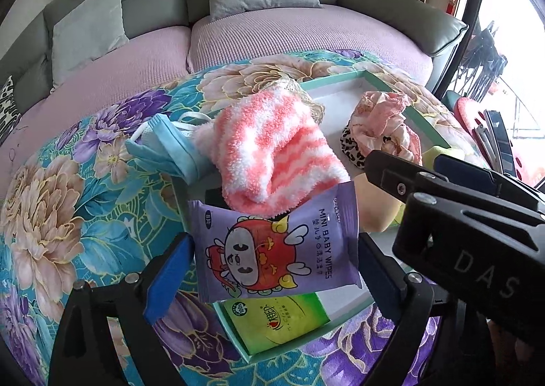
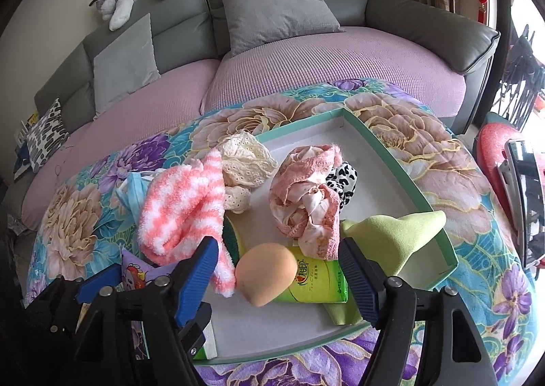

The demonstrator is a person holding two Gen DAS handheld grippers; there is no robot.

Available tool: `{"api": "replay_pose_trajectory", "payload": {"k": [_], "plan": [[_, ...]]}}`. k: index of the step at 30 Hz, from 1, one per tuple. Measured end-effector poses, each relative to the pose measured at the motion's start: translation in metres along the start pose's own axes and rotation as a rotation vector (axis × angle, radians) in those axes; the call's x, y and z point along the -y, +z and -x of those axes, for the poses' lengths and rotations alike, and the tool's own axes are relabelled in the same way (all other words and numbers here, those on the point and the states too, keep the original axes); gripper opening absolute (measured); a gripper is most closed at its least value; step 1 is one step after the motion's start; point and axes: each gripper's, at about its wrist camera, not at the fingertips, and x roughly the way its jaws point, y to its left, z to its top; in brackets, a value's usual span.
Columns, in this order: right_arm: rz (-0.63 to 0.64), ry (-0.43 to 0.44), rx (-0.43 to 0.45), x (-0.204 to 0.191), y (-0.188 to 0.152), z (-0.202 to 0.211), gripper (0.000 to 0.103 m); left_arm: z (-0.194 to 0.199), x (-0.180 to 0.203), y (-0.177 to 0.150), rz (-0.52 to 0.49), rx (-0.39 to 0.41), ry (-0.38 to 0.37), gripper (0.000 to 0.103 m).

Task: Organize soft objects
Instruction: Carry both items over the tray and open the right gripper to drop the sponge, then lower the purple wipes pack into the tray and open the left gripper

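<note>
My left gripper [image 1: 275, 249] stands wide, with a purple baby wipes pack [image 1: 276, 236] between its blue pads [image 1: 167, 280]; the pack leans flat on a pink-and-white striped sock [image 1: 269, 151] and a green tissue packet [image 1: 276, 321], and I see no squeeze on it. The right gripper [image 2: 279, 275] is open around an orange egg sponge [image 2: 262, 278] that lies on the green tissue packet [image 2: 310, 282], with the pads clear of it. All of this sits in a mint-rimmed white tray [image 2: 391, 161]. The left gripper [image 2: 85, 287] shows at lower left beside the pack [image 2: 136, 270].
The tray also holds a pink scrunchie [image 2: 306, 195], a leopard scrunchie [image 2: 344, 181], cream lace [image 2: 245, 164] and a green sponge [image 2: 391, 236]. A blue face mask [image 1: 163, 144] hangs over its left rim. The floral tablecloth [image 1: 68, 215] surrounds it; a sofa [image 2: 306, 62] stands behind and a red stool [image 2: 494, 147] at the right.
</note>
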Motion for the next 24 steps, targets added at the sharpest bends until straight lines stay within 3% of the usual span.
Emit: {"api": "replay_pose_trajectory", "payload": {"k": [8, 17, 24], "plan": [[-0.014, -0.043, 0.036, 0.004, 0.001, 0.007, 0.103, 0.014, -0.014, 0.001, 0.041, 0.022, 0.033, 0.096], [-0.027, -0.062, 0.038, 0.007, 0.001, 0.005, 0.103, 0.032, -0.051, 0.003, 0.152, 0.064, 0.049, 0.095], [-0.01, -0.069, 0.031, 0.002, 0.001, 0.004, 0.103, 0.039, -0.104, 0.001, 0.306, 0.084, 0.084, 0.095]]}}
